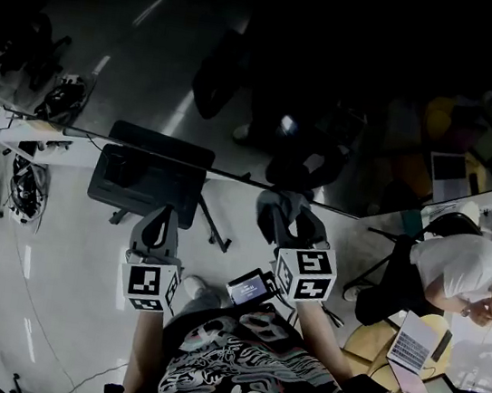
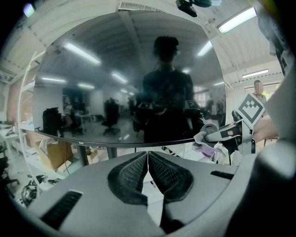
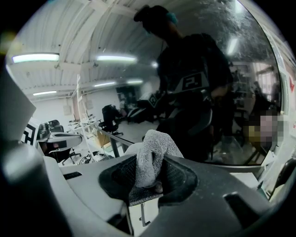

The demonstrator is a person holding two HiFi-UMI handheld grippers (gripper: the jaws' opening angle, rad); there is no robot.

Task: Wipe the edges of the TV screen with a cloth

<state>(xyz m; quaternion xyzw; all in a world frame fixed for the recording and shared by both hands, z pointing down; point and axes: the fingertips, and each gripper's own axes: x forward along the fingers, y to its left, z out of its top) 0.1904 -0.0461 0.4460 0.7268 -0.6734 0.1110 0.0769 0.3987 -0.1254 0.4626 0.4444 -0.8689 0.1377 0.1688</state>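
The TV screen point(image 1: 336, 85) is a big dark glossy panel that mirrors the room; its lower edge point(image 1: 231, 177) runs across the head view. My right gripper point(image 1: 290, 218) is shut on a grey cloth point(image 1: 283, 206), which it holds against that lower edge. In the right gripper view the cloth point(image 3: 152, 155) bulges up between the jaws in front of the screen point(image 3: 222, 92). My left gripper point(image 1: 165, 214) hovers left of it, just below the edge, shut and empty. The left gripper view shows the screen point(image 2: 129, 83), its shut jaws, and the cloth point(image 2: 204, 135) at the bottom edge.
A dark stand base point(image 1: 148, 176) sits under the TV. Cables point(image 1: 28, 186) and racks line the left floor. A seated person point(image 1: 460, 269) with a laptop point(image 1: 412, 342) is at the right. Cardboard boxes point(image 2: 55, 155) stand beneath the screen's left end.
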